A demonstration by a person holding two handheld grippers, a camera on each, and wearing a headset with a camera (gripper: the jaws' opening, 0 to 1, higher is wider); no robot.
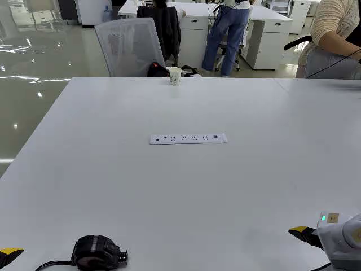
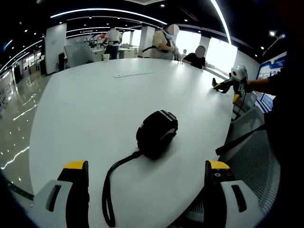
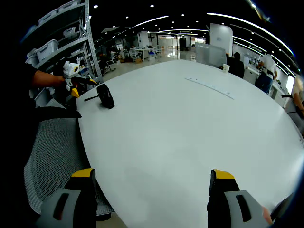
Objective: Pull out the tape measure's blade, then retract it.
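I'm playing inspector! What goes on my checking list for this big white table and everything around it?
Surface: white table, flat and smooth.
Job's things: black tape measure lies near the front edge, ahead of the left gripper; no blade pulled out.
Clutter: socket strip mid-table; paper cup at the far edge.
Grippers: left gripper open, holding nothing; right gripper open, holding nothing.
Cables: black strap trailing from the tape measure.
Surroundings: grey mesh chair beyond the table; people at desks.
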